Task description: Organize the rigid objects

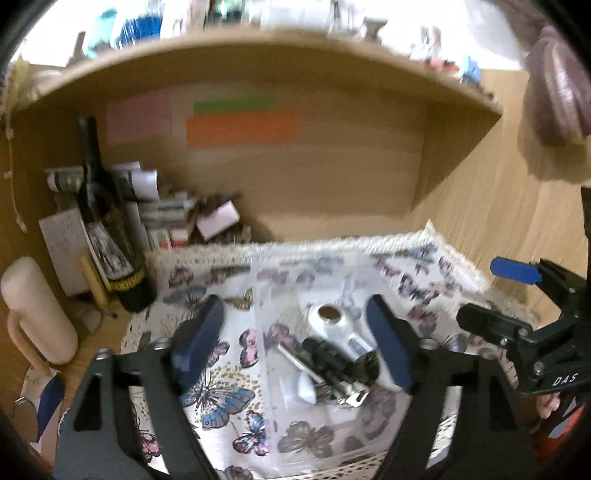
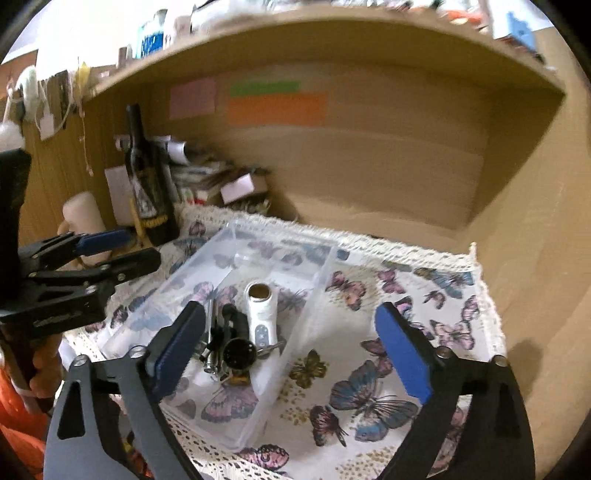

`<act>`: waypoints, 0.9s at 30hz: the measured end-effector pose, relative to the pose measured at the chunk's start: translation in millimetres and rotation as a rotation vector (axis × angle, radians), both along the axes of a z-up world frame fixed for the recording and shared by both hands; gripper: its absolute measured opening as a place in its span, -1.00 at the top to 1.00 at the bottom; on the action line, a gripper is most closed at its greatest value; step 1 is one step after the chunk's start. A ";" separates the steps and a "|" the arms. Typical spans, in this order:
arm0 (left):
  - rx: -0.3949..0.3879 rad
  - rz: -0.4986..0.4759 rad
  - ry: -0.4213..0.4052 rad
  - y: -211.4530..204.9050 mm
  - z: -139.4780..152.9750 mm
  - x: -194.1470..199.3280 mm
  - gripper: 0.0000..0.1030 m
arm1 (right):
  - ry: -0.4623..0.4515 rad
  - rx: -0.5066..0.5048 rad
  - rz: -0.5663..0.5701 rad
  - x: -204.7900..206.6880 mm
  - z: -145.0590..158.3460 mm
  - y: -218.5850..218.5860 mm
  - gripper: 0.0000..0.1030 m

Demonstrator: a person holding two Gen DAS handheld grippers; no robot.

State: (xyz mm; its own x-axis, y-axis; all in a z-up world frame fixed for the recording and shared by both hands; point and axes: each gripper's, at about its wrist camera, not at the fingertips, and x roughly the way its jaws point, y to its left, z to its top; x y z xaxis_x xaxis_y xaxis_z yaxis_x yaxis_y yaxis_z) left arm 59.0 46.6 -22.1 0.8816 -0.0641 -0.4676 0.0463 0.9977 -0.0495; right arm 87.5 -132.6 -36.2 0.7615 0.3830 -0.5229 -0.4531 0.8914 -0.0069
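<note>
A clear plastic box [image 1: 260,317] [image 2: 317,291] rests on a butterfly-print cloth [image 2: 373,373] in a wooden desk alcove. In it lie a white handheld device [image 1: 332,321] [image 2: 260,302], a black cylindrical object [image 1: 328,356] [image 2: 238,352] and small metal pieces [image 1: 347,391] [image 2: 210,332]. My left gripper [image 1: 295,343] hangs open above the box, its blue pads wide apart with nothing between them. My right gripper [image 2: 290,349] is open too, above the box's right wall and the cloth beside it. Each view shows the other gripper at its edge: the right gripper [image 1: 478,291] and the left gripper [image 2: 140,246].
A dark wine bottle [image 1: 107,229] [image 2: 147,184] stands at the cloth's left edge, beside a cream mug [image 1: 37,310] and stacked papers and small boxes [image 1: 166,214]. A shelf board [image 2: 332,33] spans overhead. Coloured notes [image 1: 240,125] stick to the back wall. Wooden side walls close in the alcove.
</note>
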 end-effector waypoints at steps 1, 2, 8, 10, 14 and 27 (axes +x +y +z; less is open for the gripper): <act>-0.001 0.005 -0.021 -2.2 3.4 -4.0 -0.78 | -0.018 0.011 -0.006 -4.0 3.3 -4.0 -0.97; 0.001 0.012 -0.049 -4.7 7.3 -9.3 -0.82 | -0.037 0.021 -0.013 -8.3 6.3 -7.5 -1.00; 0.003 0.025 -0.150 -17.2 23.5 -28.4 -0.98 | -0.113 0.048 -0.040 -26.6 17.3 -20.2 -1.00; -0.001 0.026 -0.166 -19.3 26.0 -30.7 -0.98 | -0.132 0.056 -0.050 -30.9 19.6 -23.8 -1.00; -0.004 0.032 -0.188 -24.1 29.3 -36.1 -0.98 | -0.156 0.077 -0.063 -37.3 24.1 -30.7 -1.00; -0.016 0.040 -0.204 -24.9 29.1 -38.5 -0.99 | -0.172 0.104 -0.078 -37.0 27.9 -38.3 -1.00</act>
